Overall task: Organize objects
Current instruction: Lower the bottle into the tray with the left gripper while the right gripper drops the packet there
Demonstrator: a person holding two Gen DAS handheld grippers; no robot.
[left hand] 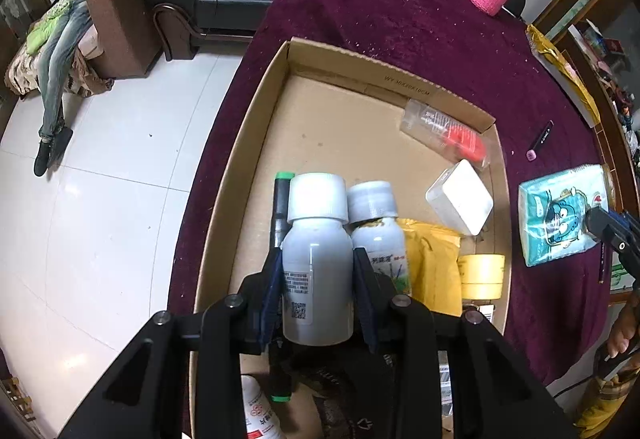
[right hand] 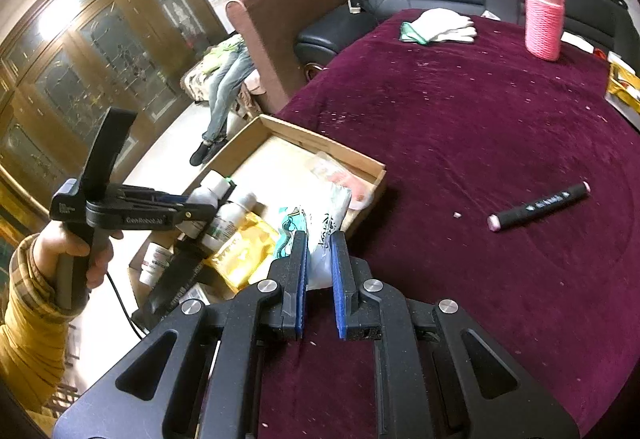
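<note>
Left wrist view: left gripper [left hand: 318, 259] with jaws clamped on a grey bottle [left hand: 318, 259], white cap up, held over the cardboard box [left hand: 240, 143]. Just beside it, a second capped bottle [left hand: 378, 227]; also in the box, a yellow pouch [left hand: 434, 259], a white block [left hand: 460, 197], a tape roll [left hand: 482, 273] and a clear packet with a red part [left hand: 448, 133]. Right of the box, on the maroon surface [left hand: 400, 35], a tissue pack [left hand: 560, 211] and a black marker [left hand: 540, 141]. Right wrist view: right gripper [right hand: 320, 243] with jaws closed on the tissue pack [right hand: 320, 263], low over the surface beside the box's right wall. Marker [right hand: 538, 206] well apart to the right; pink bottle [right hand: 543, 13] and white gloves [right hand: 444, 25] far back.
</note>
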